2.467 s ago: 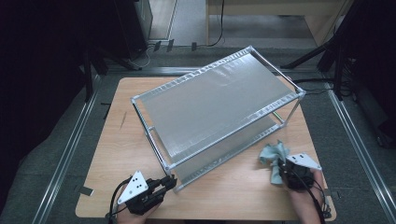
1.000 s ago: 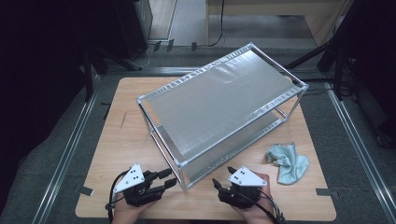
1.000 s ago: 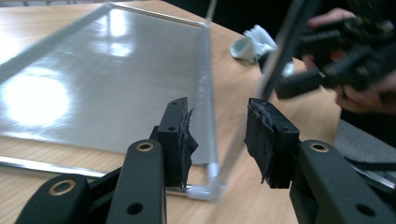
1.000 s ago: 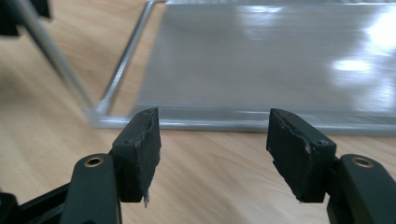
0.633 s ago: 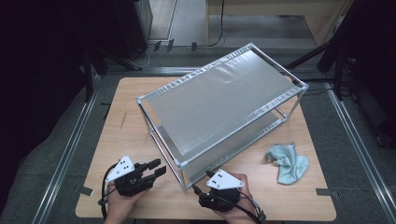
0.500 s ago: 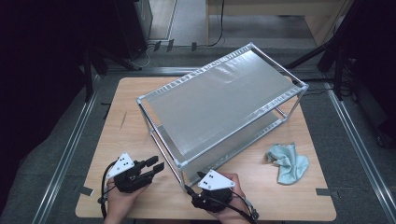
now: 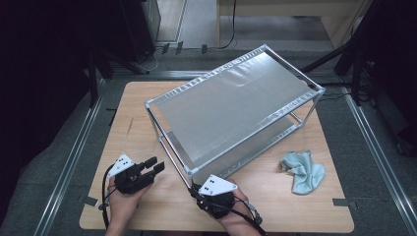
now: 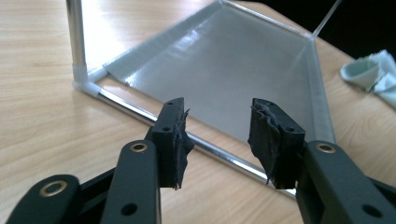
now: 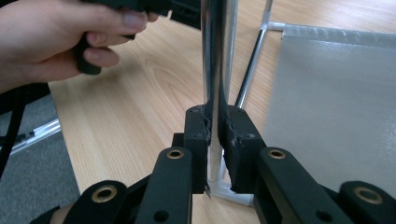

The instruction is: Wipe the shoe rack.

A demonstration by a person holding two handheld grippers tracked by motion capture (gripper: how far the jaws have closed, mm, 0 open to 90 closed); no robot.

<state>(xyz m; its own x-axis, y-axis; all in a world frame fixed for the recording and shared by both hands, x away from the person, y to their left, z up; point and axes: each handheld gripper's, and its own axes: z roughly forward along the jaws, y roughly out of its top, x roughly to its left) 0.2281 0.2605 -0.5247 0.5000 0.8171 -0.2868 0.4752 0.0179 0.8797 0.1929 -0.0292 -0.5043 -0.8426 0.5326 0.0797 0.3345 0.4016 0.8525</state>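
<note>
A metal-framed rack (image 7: 236,105) with two silvery shelves stands at an angle on the wooden table (image 7: 142,98). My right gripper (image 7: 196,191) is at the rack's front corner. In the right gripper view its jaws have just been closing, and the right gripper (image 9: 216,123) is now shut on the upright corner post (image 9: 211,46). My left gripper (image 7: 156,166) is on the table left of that corner. Its jaws have just been opening. The left gripper (image 8: 217,126) is open with nothing between the pads, facing the bottom rail (image 8: 135,108) and lower shelf (image 8: 224,60).
A light blue cloth (image 7: 302,170) lies crumpled on the table right of the rack; this cloth (image 8: 373,74) also appears in the left gripper view. The person's left hand (image 9: 60,37) is close to the post. Metal rails (image 7: 74,157) run along both table sides.
My right gripper left the cloth on the table, moved left to the rack's front corner and closed on the post. The left gripper drifted a little left and its jaws widened.
</note>
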